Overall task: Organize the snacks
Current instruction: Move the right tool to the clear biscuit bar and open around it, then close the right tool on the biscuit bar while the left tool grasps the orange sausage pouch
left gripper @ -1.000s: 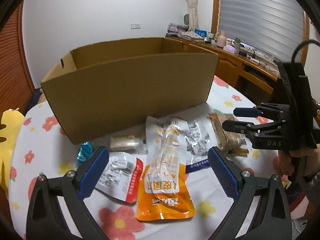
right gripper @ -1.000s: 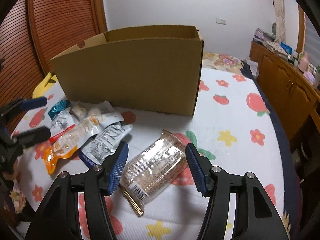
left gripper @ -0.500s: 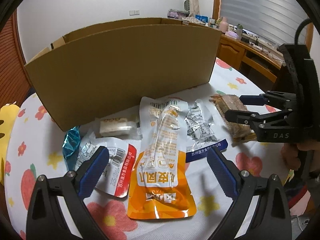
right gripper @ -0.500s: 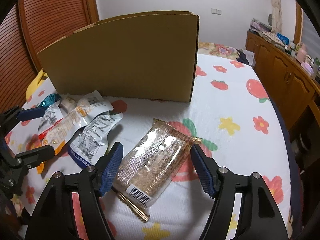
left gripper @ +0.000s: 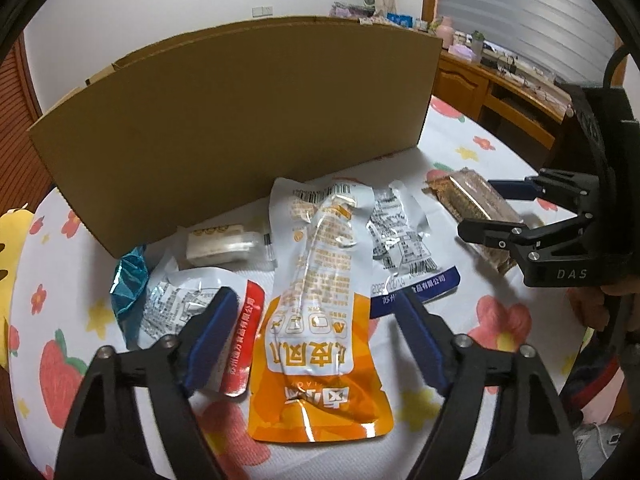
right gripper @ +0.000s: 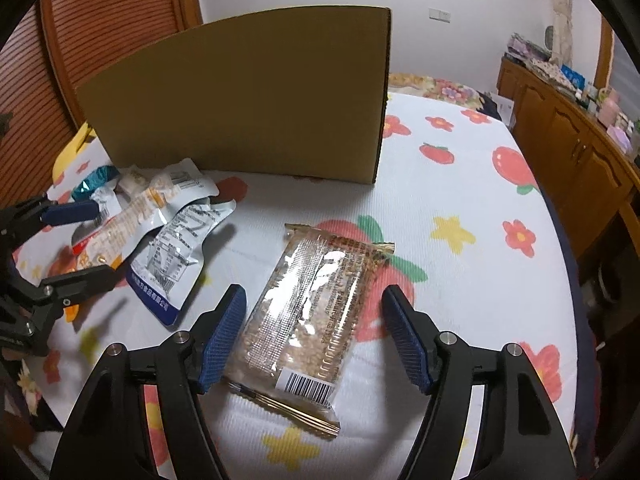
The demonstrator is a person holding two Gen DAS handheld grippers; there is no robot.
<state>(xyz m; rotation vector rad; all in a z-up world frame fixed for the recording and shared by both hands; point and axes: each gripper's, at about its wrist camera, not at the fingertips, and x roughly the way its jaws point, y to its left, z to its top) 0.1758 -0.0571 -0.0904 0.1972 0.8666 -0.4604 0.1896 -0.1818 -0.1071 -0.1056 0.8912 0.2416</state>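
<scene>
We hold both grippers low over the tabletop, which wears a white cloth printed with flowers and strawberries, and neither has taken anything yet. Nearest to us in the right wrist view, the right gripper has its jaws spread wide to either side of the clear biscuit pack, which lies flat with its barcode end towards us; the blue pads stand just beside its long edges, apart from it as far as we can tell. In the left wrist view the left gripper is likewise released, its jaws straddling the lower half of the orange pouch.

By our reckoning the task is at its very start. All the snacks we can see lie on the cloth in front of the cardboard box, and the box's inside is hidden from both cameras, so we cannot say whether it holds anything. Left to do: close on a packet, lift it over the box wall, and repeat for the rest.

Going further out, the orange pouch overlaps a silver packet with a red edge on one side and a silver packet with a blue edge on the other. Beyond them, near the foot of the box, sit a small pale wrapped bar and a crumpled teal wrapper.

The overlapping packets are the likely nuisance: a grasp on the orange pouch may drag its neighbours. The tall near wall of the box stands between every snack and its inside, so each lift must clear it. A wooden cabinet lines the far wall.
</scene>
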